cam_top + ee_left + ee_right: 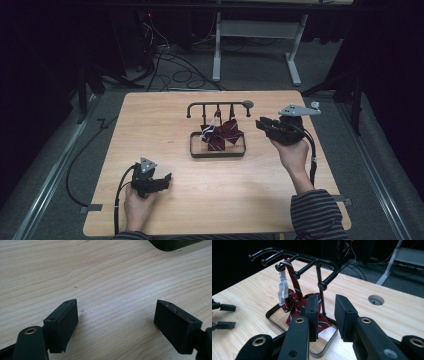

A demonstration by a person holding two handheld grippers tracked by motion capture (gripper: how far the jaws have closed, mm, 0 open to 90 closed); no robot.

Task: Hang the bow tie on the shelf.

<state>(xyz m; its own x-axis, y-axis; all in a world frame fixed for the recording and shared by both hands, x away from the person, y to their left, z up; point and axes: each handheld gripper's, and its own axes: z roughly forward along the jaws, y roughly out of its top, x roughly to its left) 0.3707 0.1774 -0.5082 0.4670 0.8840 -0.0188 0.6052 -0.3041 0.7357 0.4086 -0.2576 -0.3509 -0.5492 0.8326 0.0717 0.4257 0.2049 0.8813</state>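
Your left tool [159, 181] sits low at the near left part of the wooden desk [165, 115], held in your left hand [136, 205], and its jaws are spread wide with nothing between them; in the left gripper view the left tool [116, 315] shows only bare wood grain in the gap, with a dark rounded corner of the tray [172, 244] at the top edge. Your right tool [264, 125] is raised at the right side of the desk in your right hand [294, 154], pointing left toward the rack [218, 106]; its jaws stand a little apart, with a narrow gap and nothing gripped. In the right gripper view the right tool [326, 315] looks straight at the dark metal rack [312, 261] with its row of knobbed pegs, which stands on a dark-rimmed tray [327, 346] with a wooden floor. A dark red striped bow tie [295, 301] hangs by its strap from one peg, its white clasp [283, 288] dangling beside the strap, and the bow itself rests down in the tray. From the high view the bow tie [222, 133] lies in the middle of the tray [218, 154], near the desk's centre, between your two tools and closer to the right one. Your left tool shows far off at the left edge of the right gripper view, spread open
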